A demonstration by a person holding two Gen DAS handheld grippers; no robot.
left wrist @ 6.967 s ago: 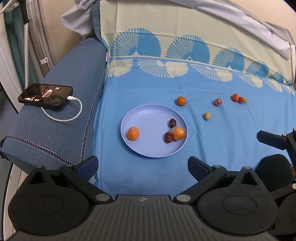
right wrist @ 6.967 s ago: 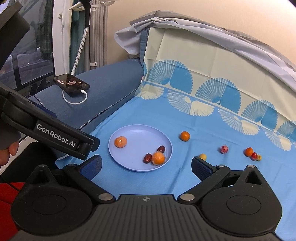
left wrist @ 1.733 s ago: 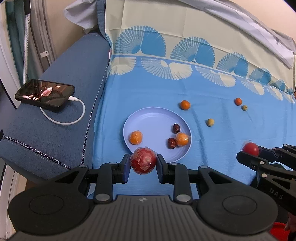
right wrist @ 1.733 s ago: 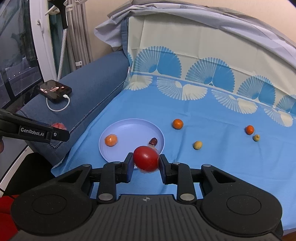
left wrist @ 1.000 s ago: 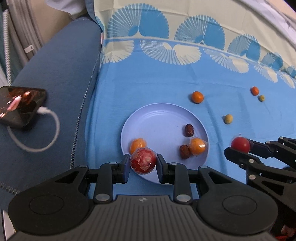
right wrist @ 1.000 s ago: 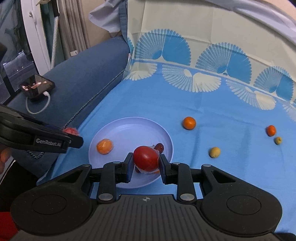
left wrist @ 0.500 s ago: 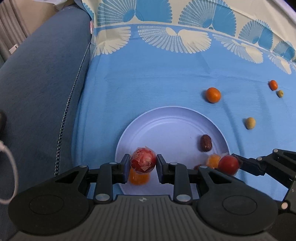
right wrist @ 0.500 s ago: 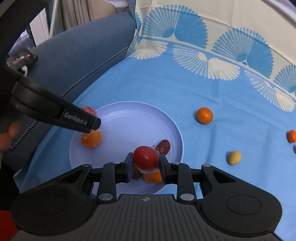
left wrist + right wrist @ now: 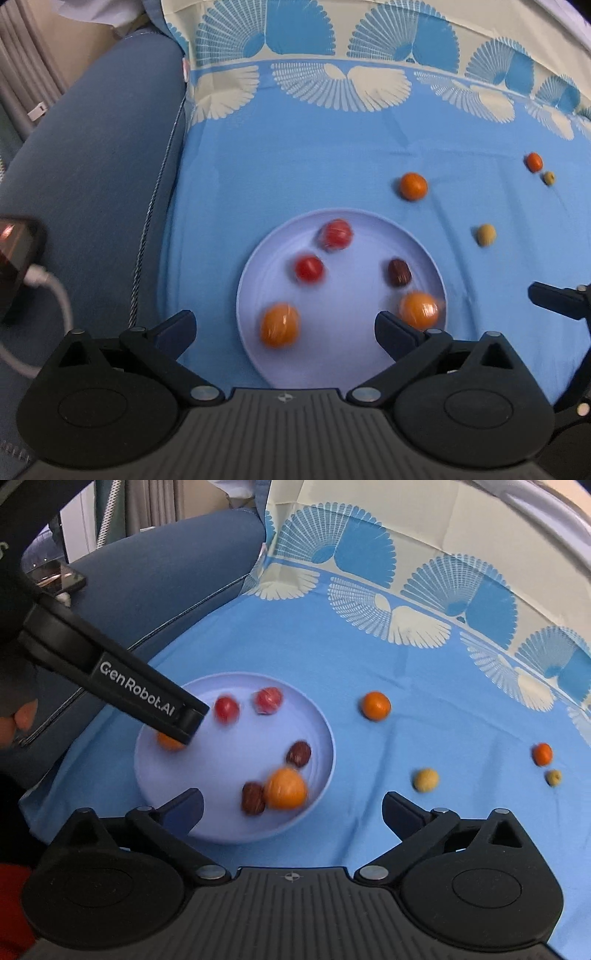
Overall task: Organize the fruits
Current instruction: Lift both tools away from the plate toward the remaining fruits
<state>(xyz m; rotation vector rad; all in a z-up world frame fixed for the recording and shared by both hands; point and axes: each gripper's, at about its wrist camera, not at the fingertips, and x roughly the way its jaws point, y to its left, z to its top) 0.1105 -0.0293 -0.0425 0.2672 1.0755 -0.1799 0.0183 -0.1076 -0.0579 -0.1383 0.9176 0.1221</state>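
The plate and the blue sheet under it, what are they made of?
The plate looks like plastic: one even lavender colour, smooth, with a soft matte sheen and a thin moulded rim. It could be melamine; the pictures cannot settle that. The blue sheet looks like woven cloth: it lies in soft wrinkles and carries a printed fan pattern.

Left wrist view peers steeply down, close over the plate (image 9: 255, 280), right wrist view tilts down from the plate's (image 9: 325, 738) near right, both sharing plate, blue sheet (image 9: 295, 147), sofa arm (image 9: 166, 572).
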